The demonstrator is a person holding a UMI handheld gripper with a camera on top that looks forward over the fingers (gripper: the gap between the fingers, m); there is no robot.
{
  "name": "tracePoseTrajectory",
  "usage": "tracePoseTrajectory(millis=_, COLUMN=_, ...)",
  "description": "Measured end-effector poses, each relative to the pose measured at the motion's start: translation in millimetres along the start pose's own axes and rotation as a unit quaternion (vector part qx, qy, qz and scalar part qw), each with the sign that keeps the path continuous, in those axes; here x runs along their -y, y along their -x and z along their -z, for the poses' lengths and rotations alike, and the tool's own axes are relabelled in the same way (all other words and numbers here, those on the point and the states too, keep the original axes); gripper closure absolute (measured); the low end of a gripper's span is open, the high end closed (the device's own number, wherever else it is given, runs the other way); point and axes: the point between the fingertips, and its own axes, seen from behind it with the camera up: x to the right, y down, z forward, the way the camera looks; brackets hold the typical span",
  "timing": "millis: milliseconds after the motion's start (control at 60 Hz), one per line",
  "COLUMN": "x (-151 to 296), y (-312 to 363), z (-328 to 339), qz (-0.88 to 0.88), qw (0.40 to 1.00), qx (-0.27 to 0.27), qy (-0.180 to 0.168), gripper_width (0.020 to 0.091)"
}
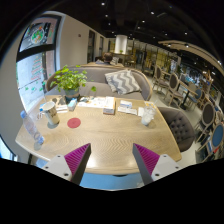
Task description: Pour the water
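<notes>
Gripper view: the tongs [109, 160] hang released and empty above the near edge of a pale wooden tabletop [105, 130], their two magenta pads [76, 157] spread well apart with nothing between them. Every item lies beyond the fingers. At the left edge of the tabletop stands a clear bottle [30, 126], which looks like the water source, though its cap and fill level are too small to read. A little further in stands a cup-like vessel [52, 114], and near it lies a red coaster [74, 123]. A potted plant [68, 80] sits at the far left corner, papers [125, 106] lie along the far edge, and a white cup [147, 116] stands toward the right edge.

The step in hand seems to be the approach to the bottle. To do it well, the tongs should swing left, keep the spread wide, come in level so the bottle passes squarely between the pads, and close on its body rather than its neck, avoiding the vessel beside it.
</notes>
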Motion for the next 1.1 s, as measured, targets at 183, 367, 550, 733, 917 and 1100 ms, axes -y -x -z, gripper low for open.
tracePoseTrajectory(millis=183, x=-7.6, y=40.5, z=-1.6, qz=-0.006, qw=0.999, qx=-0.04, qy=0.01, gripper_width=0.0248)
tracePoseTrajectory(millis=367, x=-39.6, y=122.3, z=2.0, qz=-0.017, qw=0.999, qx=-0.022, qy=0.029, gripper_width=0.0249)
tracePoseTrajectory(millis=550, x=-58.1, y=239.1, z=2.5, qz=-0.003, qw=0.999, qx=0.041, qy=0.01, gripper_width=0.0244)
tracePoseTrajectory(millis=733, x=-47.0, y=349.6, z=-14.6, qz=0.0, qw=0.993, qx=0.115, qy=-0.016, gripper_width=0.0245)
tracePoseTrajectory(millis=917, x=-14.2, y=411.1, z=-58.1, qz=0.003, qw=0.988, qx=0.144, qy=-0.055, gripper_width=0.025)
tracePoseTrajectory(millis=1100, x=5.3, y=433.9, z=-107.0, qz=-0.015, qw=0.988, qx=0.136, qy=-0.075, gripper_width=0.0302)
